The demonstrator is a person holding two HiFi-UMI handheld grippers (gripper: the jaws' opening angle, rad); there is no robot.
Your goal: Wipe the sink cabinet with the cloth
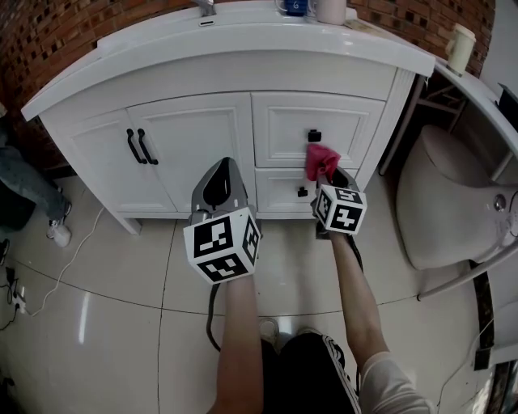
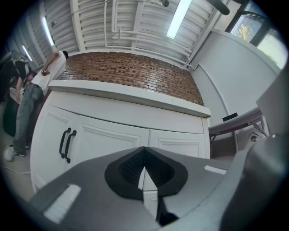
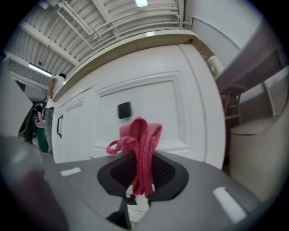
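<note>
The white sink cabinet (image 1: 210, 121) fills the upper half of the head view, with two doors on the left and two drawers on the right. My right gripper (image 1: 328, 174) is shut on a pink cloth (image 1: 320, 160), which stands up out of its tip just in front of the upper drawer (image 3: 144, 113), below that drawer's black knob (image 3: 123, 109). The cloth (image 3: 141, 149) hangs folded between the jaws. My left gripper (image 1: 222, 179) is shut with nothing in it and points at the cabinet between the right door (image 2: 113, 140) and the drawers.
Two black door handles (image 1: 139, 146) sit on the left doors. A white toilet (image 1: 453, 194) stands to the right of the cabinet. A cable (image 1: 57, 271) lies on the tiled floor at the left. Cups (image 1: 330, 10) stand on the countertop. A person (image 2: 27, 99) stands far left.
</note>
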